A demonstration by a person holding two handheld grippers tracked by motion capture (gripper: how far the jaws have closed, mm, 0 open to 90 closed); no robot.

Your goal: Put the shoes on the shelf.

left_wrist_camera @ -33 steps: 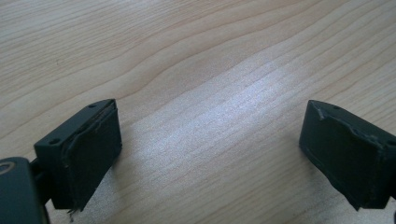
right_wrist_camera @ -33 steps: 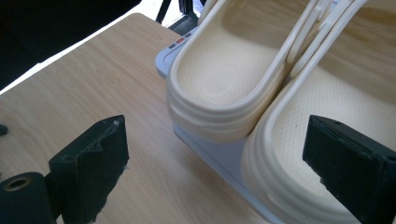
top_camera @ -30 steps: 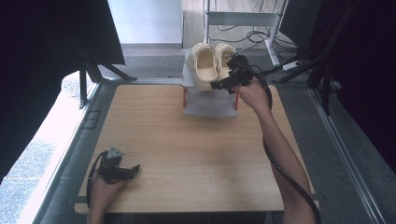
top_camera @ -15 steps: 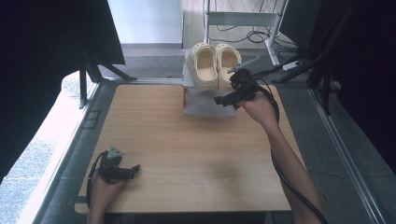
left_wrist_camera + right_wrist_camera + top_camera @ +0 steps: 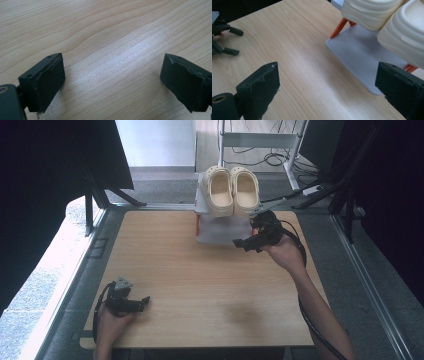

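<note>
Two cream clogs (image 5: 232, 190) lie side by side on top of a small grey two-level rack (image 5: 215, 234) with orange legs, at the table's far middle. My right gripper (image 5: 245, 237) hovers open just in front of the rack's right corner, below the clogs, holding nothing. In the right gripper view, its jaws stand wide apart around the lower shelf (image 5: 362, 52), with the clogs (image 5: 404, 32) above at the upper right. My left gripper (image 5: 144, 302) rests open near the front left edge of the table. Between its jaws (image 5: 112, 67) is only bare wood.
The wooden table (image 5: 200, 285) has metal rails along its left and right sides. Behind the rack stands a white frame (image 5: 260, 140) with cables on the floor. In the right gripper view the left gripper (image 5: 227, 40) shows far off at the upper left.
My right gripper has drawn back from the right clog on top of the rack, coming down and towards the person. The left gripper has stayed put.
</note>
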